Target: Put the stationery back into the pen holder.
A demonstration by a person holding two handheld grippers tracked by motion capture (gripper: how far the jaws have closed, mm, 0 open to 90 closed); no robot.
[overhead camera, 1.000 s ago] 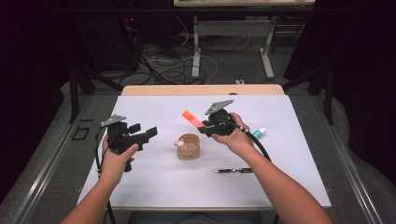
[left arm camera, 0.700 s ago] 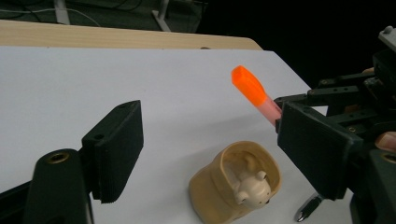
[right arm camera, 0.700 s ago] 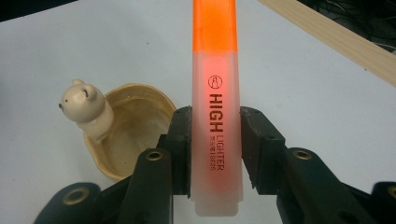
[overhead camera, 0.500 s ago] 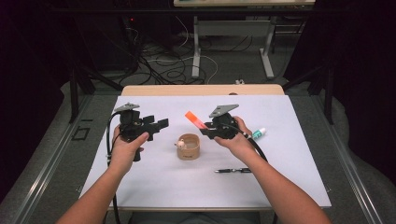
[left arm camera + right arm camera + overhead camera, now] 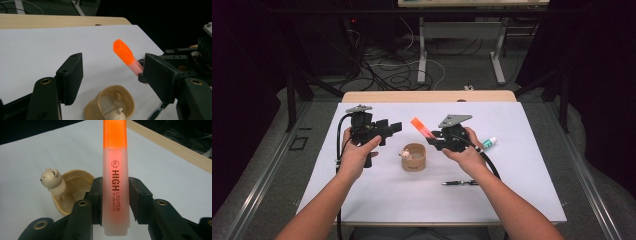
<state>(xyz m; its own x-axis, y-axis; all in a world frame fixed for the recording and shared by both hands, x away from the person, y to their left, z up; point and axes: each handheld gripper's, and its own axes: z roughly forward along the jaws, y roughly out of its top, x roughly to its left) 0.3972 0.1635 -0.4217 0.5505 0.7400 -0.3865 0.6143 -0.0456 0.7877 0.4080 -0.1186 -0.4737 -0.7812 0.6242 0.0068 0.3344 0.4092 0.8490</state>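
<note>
**Jaws: left spread and bare, right pinching a highlighter**

Left gripper (image 5: 393,127) held above the white surface (image 5: 377,195), jaws just been closing yet apart, nothing between them; pointed across toward the right gripper (image 5: 432,142). Right jaws pressed on the pale barrel of an orange highlighter (image 5: 422,128), capped end angled up and to the left, lifted off the surface above the cup. Seen again from the left gripper view: highlighter (image 5: 126,55) sticking out of the other gripper's jaws, well beyond the left jaws' gap. In the right gripper view, pads clamped on both sides of the highlighter (image 5: 115,170), printed side facing up.

White sheet over the surface, a strip of pale wood (image 5: 427,96) showing along the far edge. Dark room beyond, cables (image 5: 387,70) on the floor, legs of a grey stand (image 5: 424,50) behind.

Right of centre, a black pen (image 5: 460,182) lying flat near the person's right forearm. Farther right, a white marker with a green cap (image 5: 488,144), just beside the right hand. Nothing standing between the two grippers.

Small tan cup (image 5: 414,156) upright between the hands, a little cream bear figure (image 5: 405,154) perched at its left rim.
</note>
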